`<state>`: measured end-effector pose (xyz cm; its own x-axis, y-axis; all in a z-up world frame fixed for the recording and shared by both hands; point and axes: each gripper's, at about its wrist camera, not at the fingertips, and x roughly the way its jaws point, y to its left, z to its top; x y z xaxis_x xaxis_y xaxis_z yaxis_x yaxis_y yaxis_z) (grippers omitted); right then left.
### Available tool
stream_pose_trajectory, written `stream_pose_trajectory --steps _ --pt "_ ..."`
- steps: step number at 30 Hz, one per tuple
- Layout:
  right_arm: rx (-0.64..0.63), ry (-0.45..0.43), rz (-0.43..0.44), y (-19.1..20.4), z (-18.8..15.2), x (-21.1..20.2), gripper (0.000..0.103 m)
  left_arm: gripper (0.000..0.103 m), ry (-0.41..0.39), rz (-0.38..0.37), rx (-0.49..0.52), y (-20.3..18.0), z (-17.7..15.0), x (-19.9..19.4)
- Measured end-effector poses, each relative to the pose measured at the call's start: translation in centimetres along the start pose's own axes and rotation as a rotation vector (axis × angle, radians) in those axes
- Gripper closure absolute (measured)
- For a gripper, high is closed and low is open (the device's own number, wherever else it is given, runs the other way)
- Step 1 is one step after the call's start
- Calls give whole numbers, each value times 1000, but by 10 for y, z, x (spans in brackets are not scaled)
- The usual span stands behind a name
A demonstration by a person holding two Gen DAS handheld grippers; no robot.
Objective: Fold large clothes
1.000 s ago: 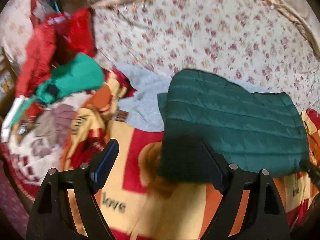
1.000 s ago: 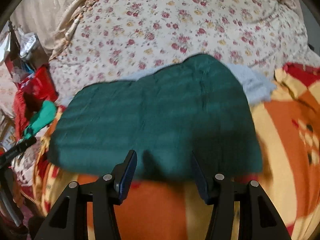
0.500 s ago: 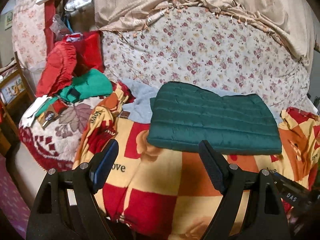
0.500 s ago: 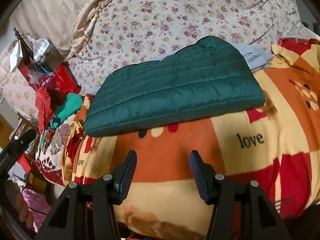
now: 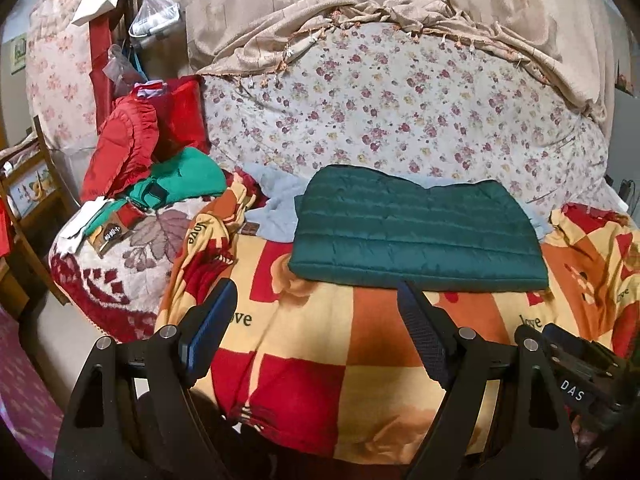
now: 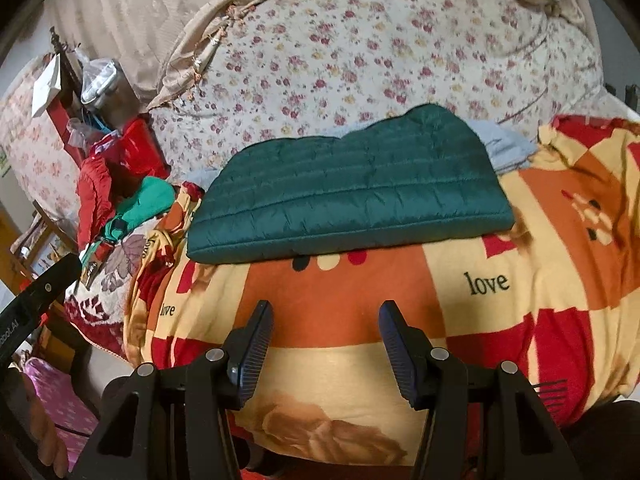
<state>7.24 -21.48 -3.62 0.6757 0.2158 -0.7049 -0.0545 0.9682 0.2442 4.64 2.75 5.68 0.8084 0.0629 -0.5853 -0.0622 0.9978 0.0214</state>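
The green jacket [image 5: 416, 236] lies folded into a flat quilted rectangle on the blanket [image 5: 360, 344], at its far edge, its back half over a grey garment [image 5: 276, 208] that shows at both ends. Behind the jacket rises the floral quilt [image 5: 400, 112], with a beige fringed cloth [image 5: 360, 20] draped over its top.

The blanket is checked in red, orange and cream and bears the word "love" several times: near the jacket's front left corner, near its front right, and on a bunched fold to the left.

Left of the jacket, on a leaf-patterned cover [image 5: 132, 256], sits a heap: a red garment [image 5: 120, 148], a bright green garment [image 5: 184, 180] and a brown tag [image 5: 108, 236] with writing too small to read. Above the heap hangs a clear plastic bag [image 5: 154, 16]; what it holds cannot be made out.

The left gripper [image 5: 316, 320] hovers in front of the jacket, jaws wide apart with nothing between them. The right gripper [image 6: 326, 340] also hangs in front of the jacket, jaws apart and empty. Its body, seen from the left wrist, is marked "DAS".
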Motion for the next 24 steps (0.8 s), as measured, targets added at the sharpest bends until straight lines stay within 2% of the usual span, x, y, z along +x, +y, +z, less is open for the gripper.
stream_pose_trajectory --steps 13,24 --pt "-66 -58 -49 18 -3 -27 50 20 -42 -38 40 -10 -6 -32" --pt "-45 -83 -91 13 -4 -38 50 20 -61 -46 73 -17 -13 -44"
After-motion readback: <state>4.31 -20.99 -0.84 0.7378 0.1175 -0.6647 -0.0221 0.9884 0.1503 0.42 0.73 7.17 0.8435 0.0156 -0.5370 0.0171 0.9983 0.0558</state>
